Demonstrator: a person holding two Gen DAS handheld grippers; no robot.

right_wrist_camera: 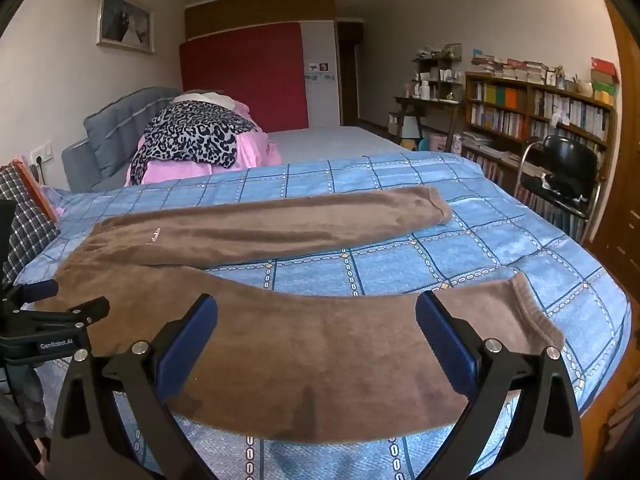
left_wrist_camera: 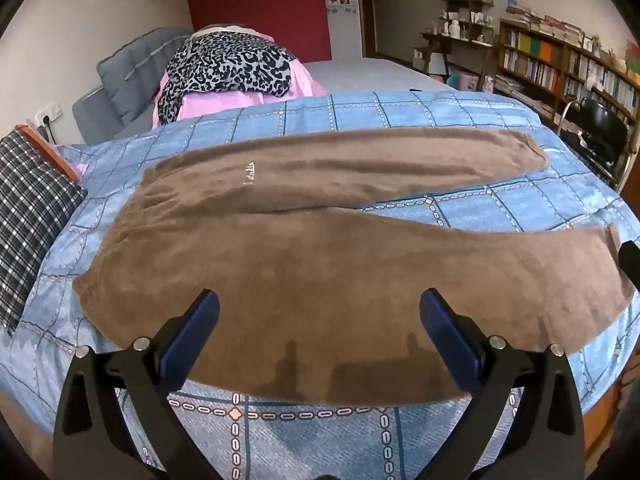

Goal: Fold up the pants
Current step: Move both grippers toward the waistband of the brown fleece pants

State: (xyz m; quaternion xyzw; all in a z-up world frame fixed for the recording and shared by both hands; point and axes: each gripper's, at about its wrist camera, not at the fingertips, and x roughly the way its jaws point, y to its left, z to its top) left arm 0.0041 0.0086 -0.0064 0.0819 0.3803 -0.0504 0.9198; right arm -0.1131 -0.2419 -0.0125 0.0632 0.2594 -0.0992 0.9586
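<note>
Brown fleece pants (left_wrist_camera: 312, 264) lie spread flat on the blue checked bedspread (left_wrist_camera: 460, 116), waistband to the left, both legs running right and splayed apart. My left gripper (left_wrist_camera: 319, 304) is open and empty, hovering above the near leg's thigh part. My right gripper (right_wrist_camera: 317, 308) is open and empty above the near leg (right_wrist_camera: 340, 344), closer to its cuff (right_wrist_camera: 536, 312). The far leg (right_wrist_camera: 280, 228) lies beyond. The left gripper's black body (right_wrist_camera: 52, 320) shows at the left edge of the right wrist view; part of the right gripper (left_wrist_camera: 630, 260) shows at the right edge of the left wrist view.
A plaid pillow (left_wrist_camera: 28, 216) lies at the bed's left. A leopard-print garment (left_wrist_camera: 228, 64) on pink bedding and a grey headboard (left_wrist_camera: 132, 68) are behind. A black chair (right_wrist_camera: 564, 176) and bookshelves (right_wrist_camera: 540, 116) stand to the right. The bed's near edge is just below the pants.
</note>
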